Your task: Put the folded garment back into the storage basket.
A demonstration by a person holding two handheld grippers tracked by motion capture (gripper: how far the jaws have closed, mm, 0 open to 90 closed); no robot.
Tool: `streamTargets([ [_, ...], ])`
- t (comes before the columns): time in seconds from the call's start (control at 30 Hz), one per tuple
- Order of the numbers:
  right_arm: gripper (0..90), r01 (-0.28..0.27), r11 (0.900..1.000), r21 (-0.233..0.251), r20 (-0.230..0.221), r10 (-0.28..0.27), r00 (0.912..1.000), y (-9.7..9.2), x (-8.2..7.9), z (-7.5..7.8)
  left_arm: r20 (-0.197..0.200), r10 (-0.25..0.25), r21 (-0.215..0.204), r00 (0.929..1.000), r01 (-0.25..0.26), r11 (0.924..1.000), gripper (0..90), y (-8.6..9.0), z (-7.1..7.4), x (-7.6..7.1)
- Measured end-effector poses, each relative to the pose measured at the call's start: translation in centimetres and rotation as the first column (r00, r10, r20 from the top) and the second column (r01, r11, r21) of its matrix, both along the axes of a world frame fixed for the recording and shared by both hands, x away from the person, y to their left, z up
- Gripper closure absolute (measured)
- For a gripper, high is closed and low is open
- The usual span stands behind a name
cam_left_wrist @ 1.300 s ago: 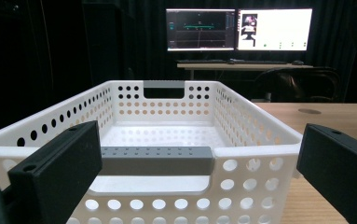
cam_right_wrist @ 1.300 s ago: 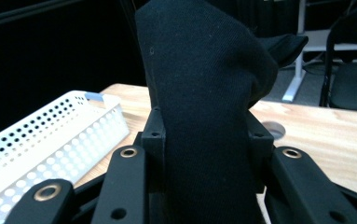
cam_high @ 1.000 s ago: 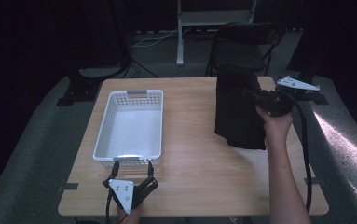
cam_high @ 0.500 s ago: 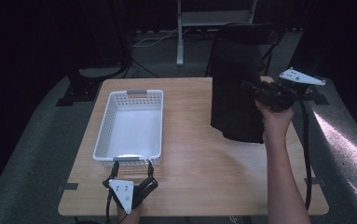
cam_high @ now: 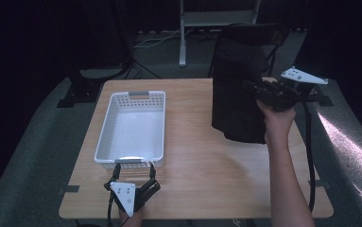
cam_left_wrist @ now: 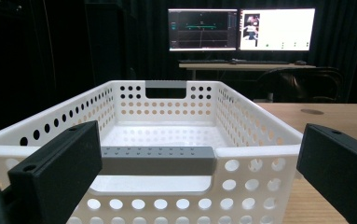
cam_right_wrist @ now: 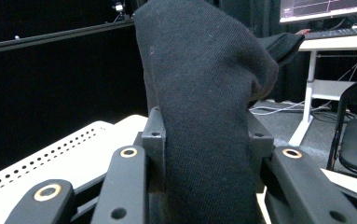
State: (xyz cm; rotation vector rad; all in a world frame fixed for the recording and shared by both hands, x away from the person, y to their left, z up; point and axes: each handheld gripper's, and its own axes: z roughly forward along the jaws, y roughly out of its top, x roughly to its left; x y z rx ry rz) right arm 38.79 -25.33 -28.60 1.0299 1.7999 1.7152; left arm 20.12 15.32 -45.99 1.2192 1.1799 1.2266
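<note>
A black knitted garment (cam_high: 237, 94) hangs upright over the right half of the wooden table (cam_high: 202, 165); whether its lower hem touches the top I cannot tell. My right gripper (cam_high: 250, 89) comes in from the right and is shut on the cloth near its top. In the right gripper view the garment (cam_right_wrist: 204, 84) is bunched between the two jaws of that gripper (cam_right_wrist: 204, 135) and rises above them. A white perforated basket (cam_high: 105, 127) stands empty on the left half. My left gripper (cam_high: 134, 168) rests open just in front of its near end, facing the grey handle (cam_left_wrist: 157, 159).
A dark chair (cam_high: 259, 35) stands behind the table's far right corner, and a white desk leg (cam_high: 182, 33) beyond it. Two lit monitors (cam_left_wrist: 241, 29) sit on a far desk. Bare tabletop lies between basket and garment.
My right hand has risen with the garment, so the cloth hangs taller and higher than a second ago. The left gripper and basket have not moved.
</note>
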Motion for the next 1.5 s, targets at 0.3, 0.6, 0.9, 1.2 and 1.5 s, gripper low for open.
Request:
streamTargets([
  [0.3,62.5,-0.018,0.9996,0.020,0.010,0.018,0.9998,0.4,-0.2,0.3,0.000,0.000,0.000,1.0000,0.000,1.0000,0.7,0.0,0.0,0.0],
  [0.6,62.5,-0.037,0.9991,0.020,0.003,0.037,0.9993,1.8,0.4,0.2,0.000,0.001,0.000,1.0000,-0.001,1.0000,0.8,0.0,0.0,0.0],
  [0.9,62.5,-0.060,0.9975,0.038,-0.001,0.060,0.9982,2.9,0.7,0.0,-0.001,0.002,0.000,1.0000,-0.002,1.0000,0.8,0.0,0.0,0.0],
  [1.2,62.5,-0.084,0.9950,0.054,0.004,0.084,0.9965,4.3,1.1,0.1,0.000,0.007,0.000,1.0000,-0.007,1.0000,0.8,0.0,0.0,0.0],
  [1.5,62.5,-0.114,0.9908,0.073,0.018,0.113,0.9934,5.9,1.2,0.7,0.000,0.007,0.000,1.0000,-0.007,1.0000,0.8,0.0,0.0,0.0],
])
